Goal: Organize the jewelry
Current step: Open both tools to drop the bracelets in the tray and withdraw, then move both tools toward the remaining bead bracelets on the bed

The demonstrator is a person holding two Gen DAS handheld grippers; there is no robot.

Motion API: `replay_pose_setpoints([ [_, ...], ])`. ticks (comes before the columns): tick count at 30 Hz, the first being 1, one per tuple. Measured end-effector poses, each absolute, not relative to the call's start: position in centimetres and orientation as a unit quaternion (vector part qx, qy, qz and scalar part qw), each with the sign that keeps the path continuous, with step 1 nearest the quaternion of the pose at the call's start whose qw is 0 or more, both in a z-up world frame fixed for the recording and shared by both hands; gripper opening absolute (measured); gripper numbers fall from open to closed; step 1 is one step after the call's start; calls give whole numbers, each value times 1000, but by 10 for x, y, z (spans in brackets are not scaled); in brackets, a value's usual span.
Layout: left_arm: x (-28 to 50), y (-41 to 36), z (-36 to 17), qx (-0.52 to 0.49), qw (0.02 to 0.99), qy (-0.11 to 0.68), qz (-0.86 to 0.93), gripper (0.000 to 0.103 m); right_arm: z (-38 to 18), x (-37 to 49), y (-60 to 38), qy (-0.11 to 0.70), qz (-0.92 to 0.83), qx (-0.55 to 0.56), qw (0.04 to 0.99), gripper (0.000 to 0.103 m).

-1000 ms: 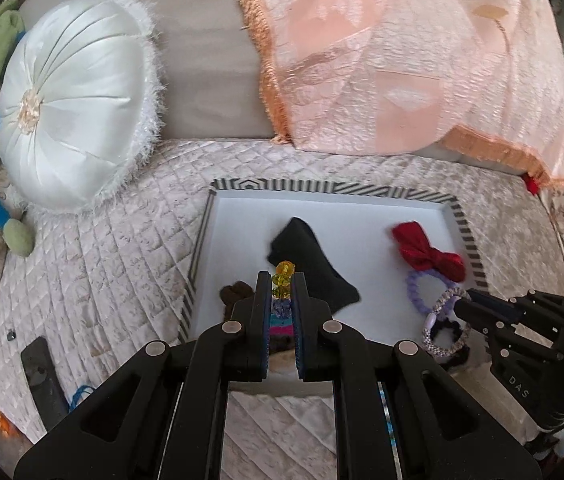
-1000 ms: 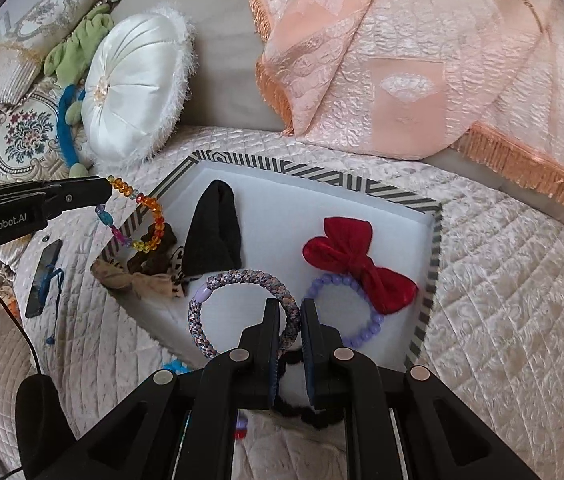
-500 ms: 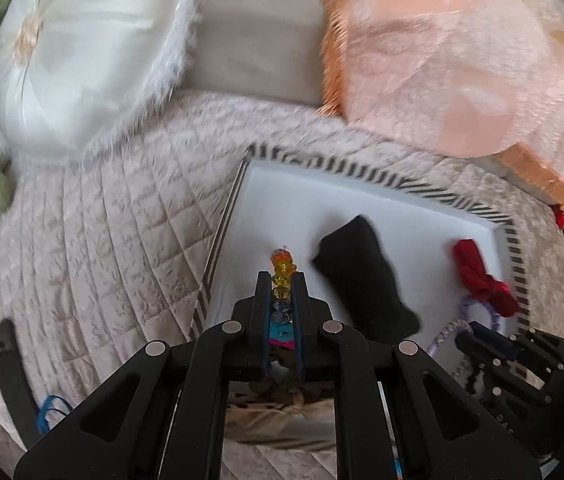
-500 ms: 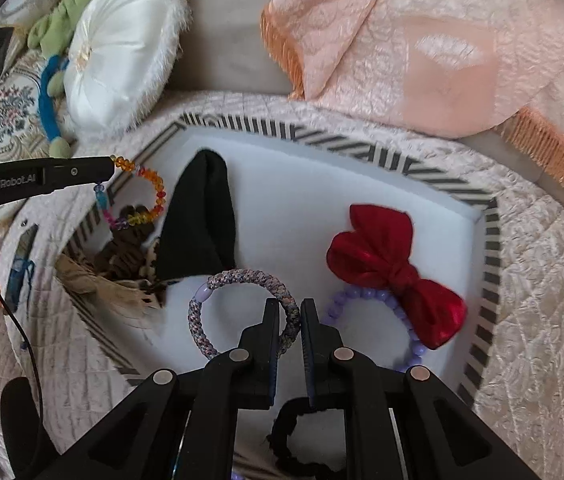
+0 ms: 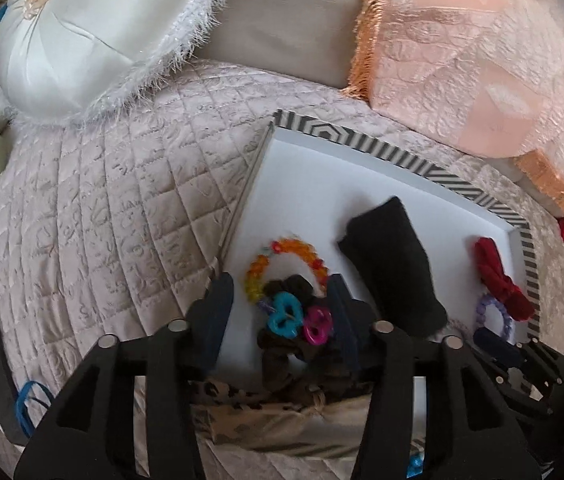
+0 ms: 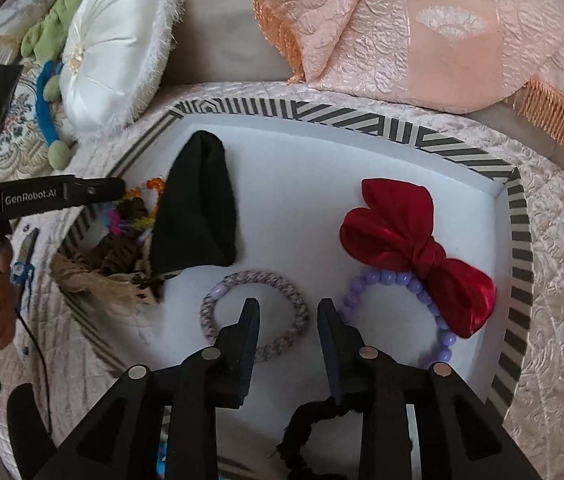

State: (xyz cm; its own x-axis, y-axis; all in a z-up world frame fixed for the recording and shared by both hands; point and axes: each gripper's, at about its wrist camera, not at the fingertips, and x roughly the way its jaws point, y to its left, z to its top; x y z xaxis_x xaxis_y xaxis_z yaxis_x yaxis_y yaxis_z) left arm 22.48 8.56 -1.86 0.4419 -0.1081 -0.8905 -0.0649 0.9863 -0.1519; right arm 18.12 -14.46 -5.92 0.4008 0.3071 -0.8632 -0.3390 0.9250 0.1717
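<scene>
Jaws of both grippers apart: glossy beaded bracelet (image 5: 282, 264) on brown scrunchie, woven ring (image 6: 254, 316) on tray.

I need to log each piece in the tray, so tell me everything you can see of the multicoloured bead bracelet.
The bead bracelet is a closed loop of translucent, plastic-looking beads, orange and red over the top, yellow at one side, with a larger blue and a pink charm at its near end. It lies released in the striped-rim tray, near its left wall, draped partly over a dark brown scrunchie. The open left gripper straddles it without gripping.
</scene>
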Motion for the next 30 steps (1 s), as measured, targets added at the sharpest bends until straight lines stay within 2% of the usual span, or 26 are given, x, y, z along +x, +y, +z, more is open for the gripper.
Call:
replay_pose_setpoints([
  [23,114,51,14,-42,874,484,-22,49,-22,103,-160,467,157,31,869,28],
  [30,78,40,16,-42,880,472,-20,49,-11,73,-157,454,151,28,878,32],
])
